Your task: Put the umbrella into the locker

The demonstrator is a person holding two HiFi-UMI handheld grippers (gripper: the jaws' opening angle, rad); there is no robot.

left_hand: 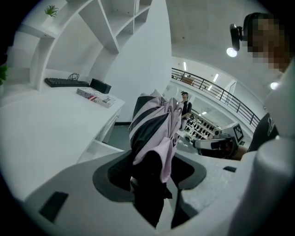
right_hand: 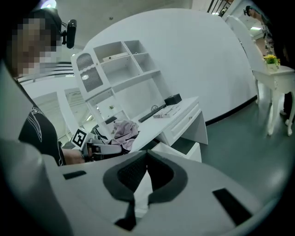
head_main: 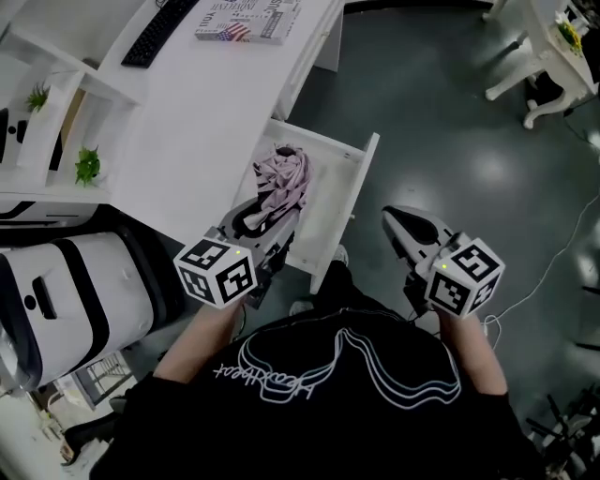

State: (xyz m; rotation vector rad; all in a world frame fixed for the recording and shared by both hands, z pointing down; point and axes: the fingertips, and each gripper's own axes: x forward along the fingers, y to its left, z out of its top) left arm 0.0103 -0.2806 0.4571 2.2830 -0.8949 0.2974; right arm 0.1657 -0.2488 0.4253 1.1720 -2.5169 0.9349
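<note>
One folded umbrella (head_main: 281, 181), lilac with dark stripes, is being gripped near its dark lower end by the left tool (head_main: 262, 217); in the left gripper view the umbrella (left_hand: 154, 124) is being clamped between the two jaws of that tool (left_hand: 152, 163), with its fabric rising past them. From the head view it is being held over the one open drawer (head_main: 349, 208) of the white surface (head_main: 187, 122), and whether it is touching the drawer's bottom cannot be told. Nothing else is being shown inside that drawer. Two tools are being carried in all, one in each hand, and each is being topped by one marker cube (head_main: 217, 272) (head_main: 464, 275). The right tool (head_main: 398, 223) is being held apart from the drawer, over the dark floor (head_main: 450, 112); in the right gripper view its jaws (right_hand: 147, 154) are being kept together at the tips with nothing between them. On the surface one black keyboard (head_main: 157, 33) and one printed book (head_main: 246, 21) are being kept near each other, and two small green plants (head_main: 87, 166) (head_main: 37, 97) are being displayed on the shelves beside it.
</note>
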